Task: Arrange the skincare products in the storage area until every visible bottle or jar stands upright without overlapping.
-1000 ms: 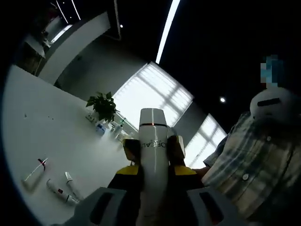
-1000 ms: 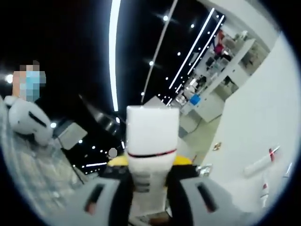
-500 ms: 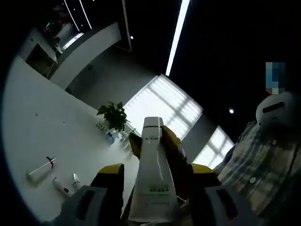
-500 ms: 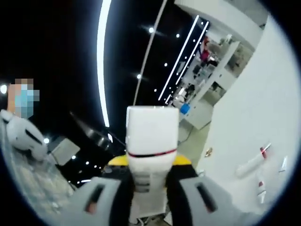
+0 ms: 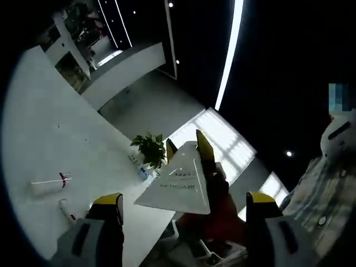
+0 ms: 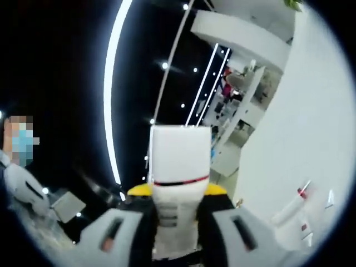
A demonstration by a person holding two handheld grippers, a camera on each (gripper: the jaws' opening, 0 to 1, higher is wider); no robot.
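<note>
Skincare tube [image 5: 181,181], white with printed lettering on its flat crimped end, sits between the spread yellow-tipped jaws of the left gripper [image 5: 183,203] in the left gripper view; the other gripper's yellow-tipped jaw lies along its far right edge, and the left jaws stand well apart from it on either side. To the left, on the white table [image 5: 50,150], lie a white tube with a red band [image 5: 49,183] and, nearer, a smaller white tube [image 5: 65,209]; a potted green plant [image 5: 151,149] stands at the table's far end before a bright window. In the right gripper view, the right gripper [image 6: 177,192] is clamped on the same tube, its white cap with a red band [image 6: 179,156] pointing away from the camera. Two more white tubes [image 6: 293,207] lie on the table at right.
</note>
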